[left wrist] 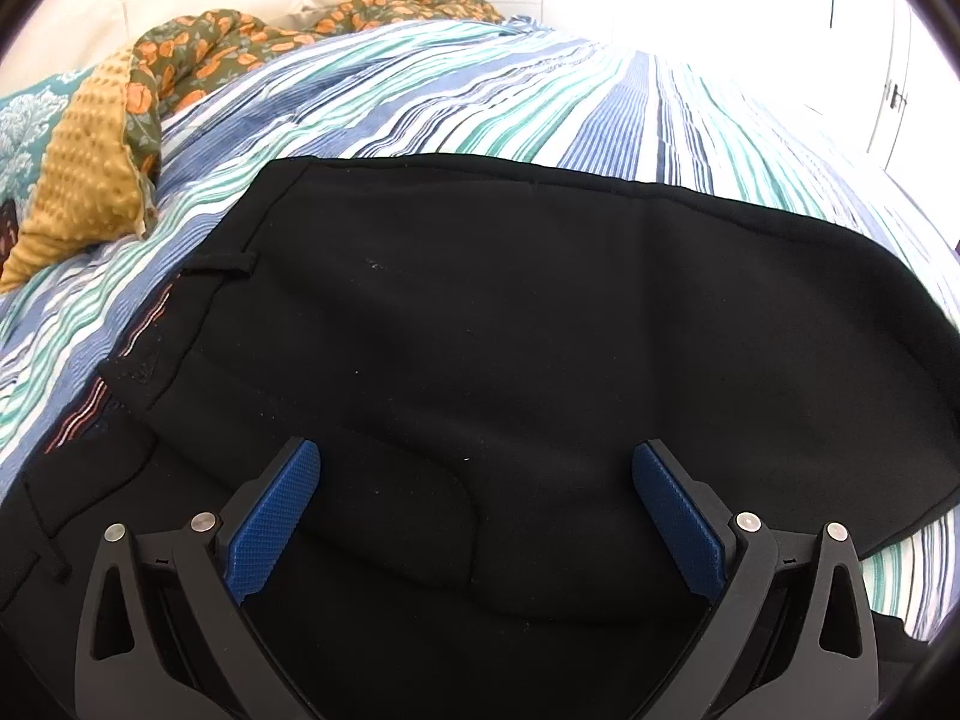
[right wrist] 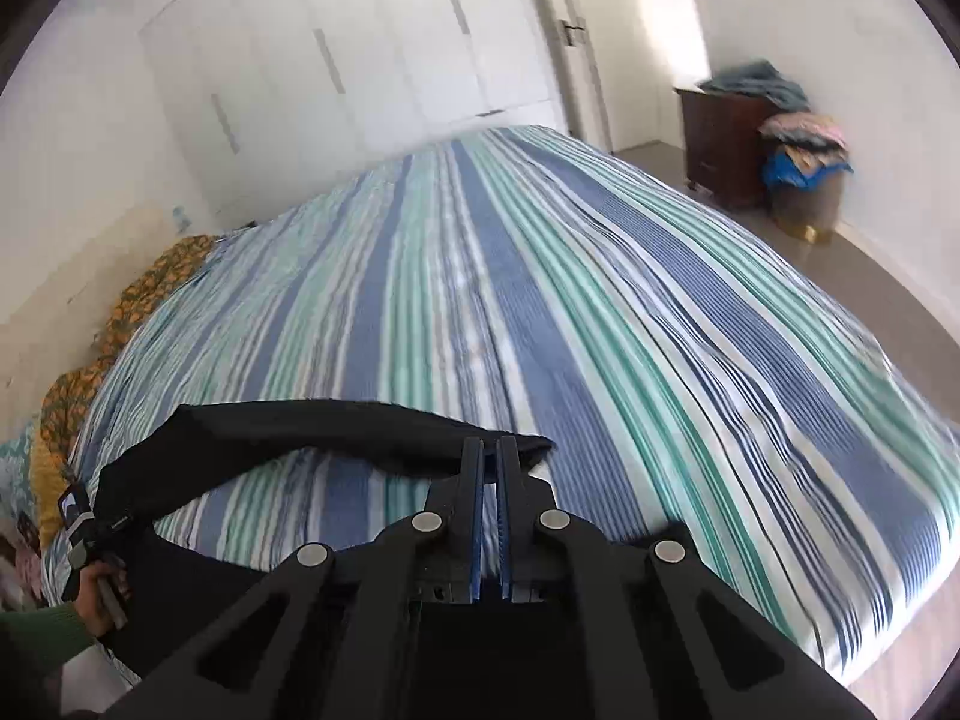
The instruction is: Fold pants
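Black pants (left wrist: 510, 330) lie on the striped bedspread (left wrist: 540, 90), the waistband with a belt loop at the left. My left gripper (left wrist: 476, 474) is open just above the pants, its blue pads (left wrist: 276, 516) spread wide with nothing between them. In the right wrist view my right gripper (right wrist: 490, 450) is shut on an edge of the pants (right wrist: 336, 432) and holds that black strip lifted above the bedspread (right wrist: 540, 300). The person's left hand with the other gripper (right wrist: 90, 540) shows at the far left.
A mustard and floral blanket (left wrist: 150, 120) lies bunched along the bed's far left. White wardrobe doors (right wrist: 360, 48) stand behind the bed. A dark wooden cabinet (right wrist: 720, 144) and a pile of cloth on a bin (right wrist: 804, 180) stand on the floor at right.
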`<state>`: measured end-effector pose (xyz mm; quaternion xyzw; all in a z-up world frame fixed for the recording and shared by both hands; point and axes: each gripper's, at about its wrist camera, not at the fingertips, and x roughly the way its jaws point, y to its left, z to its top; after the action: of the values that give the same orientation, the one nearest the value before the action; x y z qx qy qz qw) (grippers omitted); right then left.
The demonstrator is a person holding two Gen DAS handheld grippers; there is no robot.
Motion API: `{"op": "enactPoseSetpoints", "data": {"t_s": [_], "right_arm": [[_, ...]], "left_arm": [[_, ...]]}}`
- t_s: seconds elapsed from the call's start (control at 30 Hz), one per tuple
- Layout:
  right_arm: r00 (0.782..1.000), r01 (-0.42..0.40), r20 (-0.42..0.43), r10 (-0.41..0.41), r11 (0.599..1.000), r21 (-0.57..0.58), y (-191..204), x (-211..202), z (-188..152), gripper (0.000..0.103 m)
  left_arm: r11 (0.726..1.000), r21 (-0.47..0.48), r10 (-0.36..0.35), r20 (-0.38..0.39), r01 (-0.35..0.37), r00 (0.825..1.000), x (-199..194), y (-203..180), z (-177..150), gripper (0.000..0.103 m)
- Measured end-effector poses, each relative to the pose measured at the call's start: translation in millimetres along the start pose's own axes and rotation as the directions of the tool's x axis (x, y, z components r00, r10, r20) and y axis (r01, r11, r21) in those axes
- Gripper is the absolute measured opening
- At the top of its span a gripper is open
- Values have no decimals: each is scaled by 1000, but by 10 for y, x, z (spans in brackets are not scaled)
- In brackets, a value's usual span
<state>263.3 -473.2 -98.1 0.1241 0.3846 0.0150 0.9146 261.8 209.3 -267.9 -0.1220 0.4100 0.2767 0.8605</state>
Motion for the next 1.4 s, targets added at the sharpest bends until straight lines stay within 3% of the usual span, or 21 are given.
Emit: {"op": "enactPoseSetpoints", "data": {"t_s": [0.07, 0.1, 0.17, 0.23, 0.27, 0.3, 0.33, 0.37, 0.43, 0.6, 0.77, 0.87, 0.97, 1.4], "right_arm": [[981, 185, -69, -181, 981, 56, -257, -195, -305, 6], [969, 241, -82, -235, 968, 70, -327, -299, -431, 6], [966, 252, -92, -243, 963, 99, -408, -465, -584, 7], [970, 227, -105, -219, 971, 76, -398, -550, -661, 16], [973, 212, -103, -205, 976, 53, -313, -559, -685, 41], [978, 187, -98, -182, 982, 38, -253, -577, -712, 84], [985, 154, -86, -150, 987, 36, -160, -594, -749, 99], [992, 113, -63, -110, 993, 40, -50, -613, -785, 103], [997, 30, -69, -29, 999, 20, 293, -509, -791, 102], [987, -90, -135, 81, 994, -59, 966, -260, -1031, 102], [981, -108, -178, 77, 979, -172, 1447, -45, -1319, 102], [981, -119, -173, 83, 970, -211, 1579, 5, -1408, 102], [984, -108, -163, 71, 967, -232, 1592, 41, -1480, 102], [978, -119, -187, 87, 979, -166, 1443, 134, -1599, 102]], "left_arm": [[1000, 3, 5, -13, -5, 1000, 3, -6, 19, 103], [1000, 4, 7, -24, -7, 1000, 2, -8, 37, 103], [1000, 12, 15, -63, -15, 998, -28, -22, 96, 102], [1000, 16, 1, -110, 1, 994, -135, -30, 148, 102], [1000, 10, -24, -130, 26, 991, -233, -30, 149, 102], [998, -2, -58, -134, 58, 989, -361, -24, 125, 102], [995, -11, -99, -130, 98, 987, -497, -18, 82, 102], [990, -13, -143, -127, 142, 982, -648, -22, 17, 102], [979, -2, -201, -122, 202, 972, -971, -35, -172, 102], [953, 53, -291, -119, 298, 949, -1566, -136, -824, 102], [941, 125, -300, -127, 315, 945, -1746, -242, -1244, 102], [934, 167, -296, -136, 316, 946, -1758, -288, -1254, 102], [941, 143, -293, -98, 305, 951, -1765, -225, -1218, 102], [967, 120, -222, -32, 224, 975, -1719, -67, -1227, 102]]}}
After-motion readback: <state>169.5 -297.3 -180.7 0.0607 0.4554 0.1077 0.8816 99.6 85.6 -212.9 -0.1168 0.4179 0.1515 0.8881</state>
